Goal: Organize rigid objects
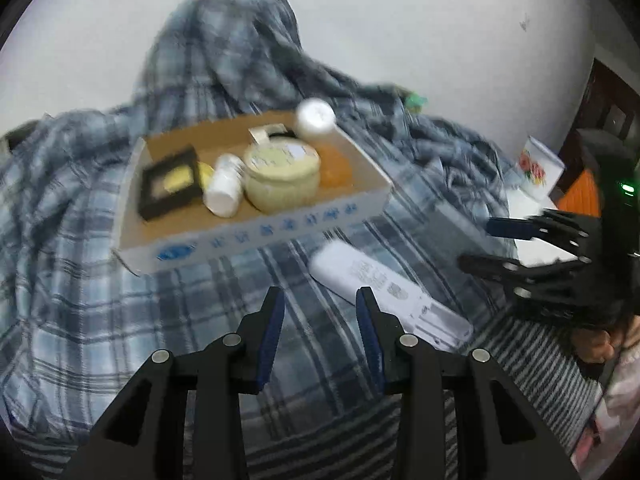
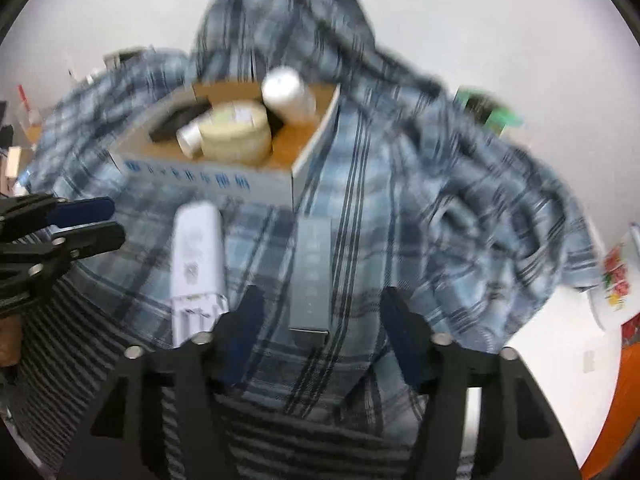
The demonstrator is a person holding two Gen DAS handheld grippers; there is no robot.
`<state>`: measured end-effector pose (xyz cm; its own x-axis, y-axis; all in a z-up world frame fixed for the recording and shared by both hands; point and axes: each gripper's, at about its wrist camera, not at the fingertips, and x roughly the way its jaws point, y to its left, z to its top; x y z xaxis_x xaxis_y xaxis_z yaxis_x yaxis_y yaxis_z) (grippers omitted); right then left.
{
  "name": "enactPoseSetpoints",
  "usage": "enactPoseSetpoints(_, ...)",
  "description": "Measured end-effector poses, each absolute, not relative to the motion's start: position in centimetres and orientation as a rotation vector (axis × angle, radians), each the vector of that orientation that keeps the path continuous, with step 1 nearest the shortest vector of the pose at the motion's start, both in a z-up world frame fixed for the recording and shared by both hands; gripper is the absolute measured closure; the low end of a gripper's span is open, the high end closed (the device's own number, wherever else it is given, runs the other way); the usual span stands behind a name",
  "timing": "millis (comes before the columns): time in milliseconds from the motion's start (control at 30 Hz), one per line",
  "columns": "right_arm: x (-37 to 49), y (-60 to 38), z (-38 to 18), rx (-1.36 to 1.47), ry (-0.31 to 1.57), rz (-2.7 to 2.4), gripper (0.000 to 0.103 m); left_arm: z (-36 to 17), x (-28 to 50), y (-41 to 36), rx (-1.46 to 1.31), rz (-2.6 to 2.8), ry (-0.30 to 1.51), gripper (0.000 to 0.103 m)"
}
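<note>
A shallow cardboard tray [image 1: 256, 232] [image 2: 200, 178] sits on a blue plaid blanket. It holds a cream round jar [image 1: 282, 174] [image 2: 236, 132], a small white bottle [image 1: 225, 186], a taller white bottle [image 1: 316, 118] [image 2: 286, 94], a black box [image 1: 170, 184] and an orange item [image 1: 336, 164]. A white tube [image 1: 384, 284] [image 2: 198, 256] and a grey box [image 2: 312, 276] [image 1: 452, 220] lie on the blanket in front of the tray. My left gripper [image 1: 320, 300] [image 2: 108, 220] is open and empty, left of the tube. My right gripper [image 2: 320, 312] [image 1: 476, 240] is open, its jaws on either side of the grey box's near end.
The plaid blanket [image 1: 80, 300] is heaped up behind the tray against a white wall. A striped grey cloth [image 2: 320, 432] lies at the near edge. A flowered white box [image 1: 538, 168] [image 2: 616, 284] stands at the right, near an orange surface [image 1: 580, 196].
</note>
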<state>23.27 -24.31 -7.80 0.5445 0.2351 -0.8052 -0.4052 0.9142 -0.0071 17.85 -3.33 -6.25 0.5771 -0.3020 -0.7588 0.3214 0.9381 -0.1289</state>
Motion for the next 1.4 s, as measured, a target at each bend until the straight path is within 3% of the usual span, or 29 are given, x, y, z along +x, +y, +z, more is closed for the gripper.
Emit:
enactPoseSetpoints(167, 20.9, -22.7, -5.2, -0.158, 0.853, 0.490, 0.042, -4.6, 16.0, -1.8, 0.032, -0.300, 0.721, 0.063)
enactPoseSetpoints(367, 20.5, -17.8, -8.2, -0.272, 1.003, 0.575, 0.073, -4.0, 15.3, -1.3, 0.029, -0.283, 0.644, 0.063)
enactPoseSetpoints(733, 19.9, -15.7, -10.1, -0.453, 1.029, 0.573, 0.073, -4.4, 15.5, -1.1, 0.006, -0.293, 0.661, 0.063)
enactPoseSetpoints(933, 21.2, -16.6, -10.9, -0.363, 1.056, 0.538, 0.074, -4.3, 15.4, -0.8, -0.008, -0.294, 0.659, 0.063)
enactPoseSetpoints(1067, 21.4, -17.1, -10.6, -0.329, 1.063, 0.562, 0.083, -4.4, 15.6, -0.9, -0.008, -0.295, 0.668, 0.063)
enactPoseSetpoints(1400, 22.2, -17.9, -7.4, -0.123, 0.995, 0.619, 0.084, -4.3, 15.4, -0.8, -0.014, -0.289, 0.661, 0.063)
